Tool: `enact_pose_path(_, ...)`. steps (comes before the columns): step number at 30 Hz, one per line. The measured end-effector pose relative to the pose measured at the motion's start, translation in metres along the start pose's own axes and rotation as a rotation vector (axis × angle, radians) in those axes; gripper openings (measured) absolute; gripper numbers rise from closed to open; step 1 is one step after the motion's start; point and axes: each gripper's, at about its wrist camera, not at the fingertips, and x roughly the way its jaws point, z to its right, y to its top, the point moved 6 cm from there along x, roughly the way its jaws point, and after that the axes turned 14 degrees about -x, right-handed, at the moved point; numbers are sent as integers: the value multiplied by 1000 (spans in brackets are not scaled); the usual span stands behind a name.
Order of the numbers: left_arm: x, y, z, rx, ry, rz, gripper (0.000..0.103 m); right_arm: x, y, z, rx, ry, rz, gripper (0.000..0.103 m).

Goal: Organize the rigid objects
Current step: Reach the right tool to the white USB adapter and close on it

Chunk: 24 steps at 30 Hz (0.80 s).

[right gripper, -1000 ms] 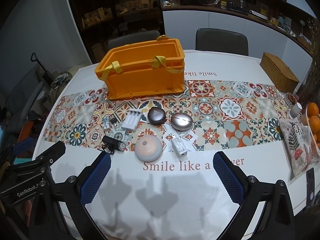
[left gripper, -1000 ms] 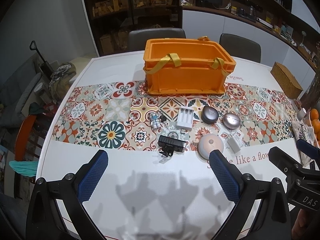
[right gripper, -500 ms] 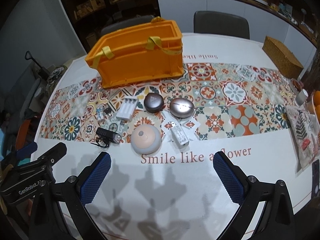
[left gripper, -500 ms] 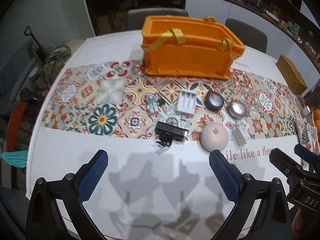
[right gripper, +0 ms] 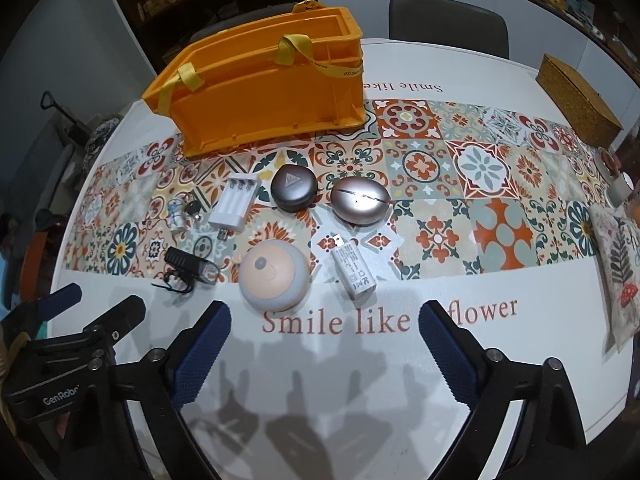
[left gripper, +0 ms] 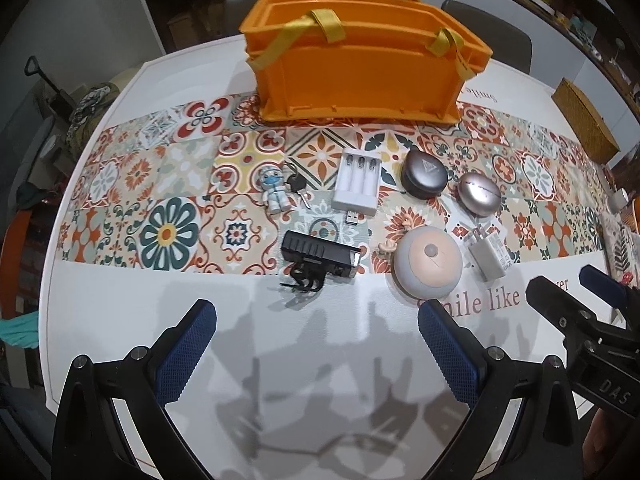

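An orange crate (left gripper: 360, 68) (right gripper: 260, 92) with yellow straps stands at the back of the tiled runner. In front of it lie a small figurine with keys (left gripper: 276, 192), a white battery charger (left gripper: 358, 186) (right gripper: 236, 204), a dark grey case (left gripper: 425, 168) (right gripper: 294, 188), a silver case (left gripper: 479, 196) (right gripper: 360, 200), a black bike light (left gripper: 320, 258) (right gripper: 192, 268), a round peach lamp (left gripper: 428, 266) (right gripper: 274, 278) and a white plug adapter (left gripper: 490, 256) (right gripper: 354, 272). My left gripper (left gripper: 316, 328) is open and empty, just short of the bike light. My right gripper (right gripper: 324, 332) is open and empty, just short of the lamp and adapter.
A woven box (left gripper: 586, 120) (right gripper: 576, 96) sits at the table's right back. A patterned cloth (right gripper: 616, 272) and a small white cup (right gripper: 618, 192) lie at the right edge. Chairs (right gripper: 448, 20) stand behind the table. White tabletop (right gripper: 320, 400) lies beneath both grippers.
Both grippers have moved forward and tilted down toward the row of objects, which now look larger and nearer. Nothing on the table has moved.
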Motion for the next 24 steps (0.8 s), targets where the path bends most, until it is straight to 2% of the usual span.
enact_pose_path(11, 30, 4, 17, 31, 28, -41, 103, 36, 6, 9, -8, 21, -19, 72)
enact_pose_path(24, 56, 9, 35, 80, 52, -61, 103, 84, 3, 19, -5, 32, -90, 48)
